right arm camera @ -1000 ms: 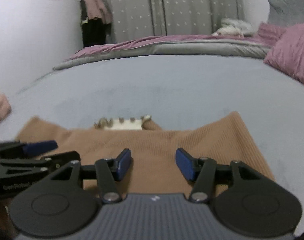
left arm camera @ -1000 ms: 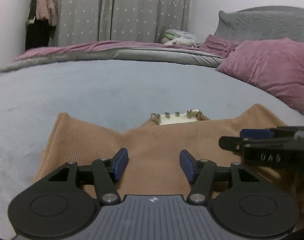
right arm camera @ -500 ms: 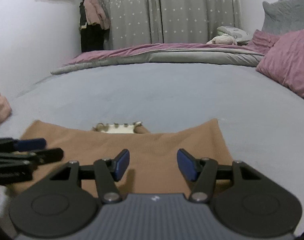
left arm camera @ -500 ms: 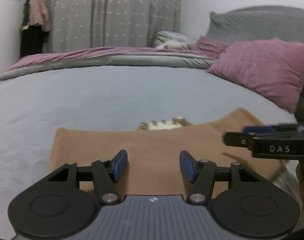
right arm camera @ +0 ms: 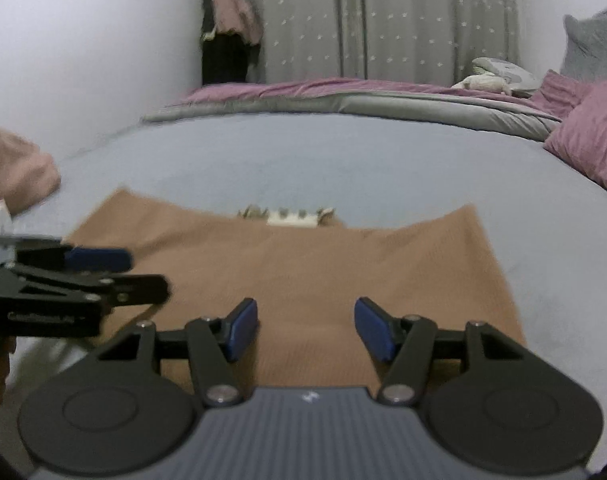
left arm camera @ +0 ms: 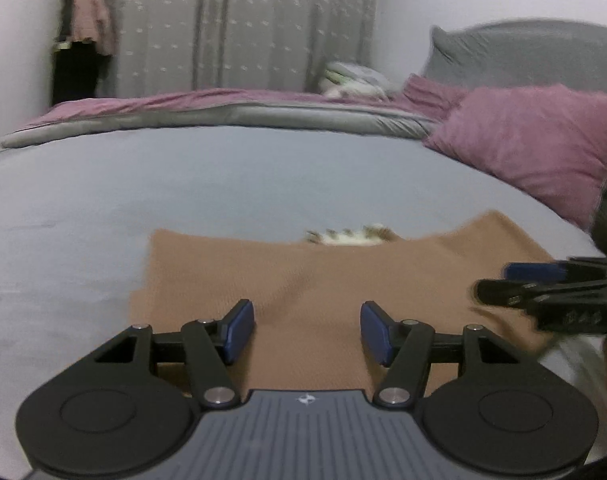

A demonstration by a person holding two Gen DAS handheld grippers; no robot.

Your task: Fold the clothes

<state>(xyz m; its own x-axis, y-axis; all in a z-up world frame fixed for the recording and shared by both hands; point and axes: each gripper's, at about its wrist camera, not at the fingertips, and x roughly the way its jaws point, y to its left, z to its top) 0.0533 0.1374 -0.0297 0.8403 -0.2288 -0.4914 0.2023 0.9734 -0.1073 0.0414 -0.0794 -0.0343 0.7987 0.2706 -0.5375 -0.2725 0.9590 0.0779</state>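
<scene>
Both grippers have drawn back and risen since a second ago, so more of the brown top shows ahead of them. Nearest, the left gripper (left arm camera: 307,330) and right gripper (right arm camera: 305,328) hover with fingers spread wide, holding nothing. Just beyond and below lies the brown top (left arm camera: 323,276) — flat on the bed (left arm camera: 223,176), its long axis running left to right, white collar (right arm camera: 291,218) at the far edge. Each gripper sits over its own half (neither clearly nearer). Lettering on the grippers' sides is too blurred to read. Farther off: a pink pillow (left arm camera: 531,140), then curtains (right arm camera: 383,20).
</scene>
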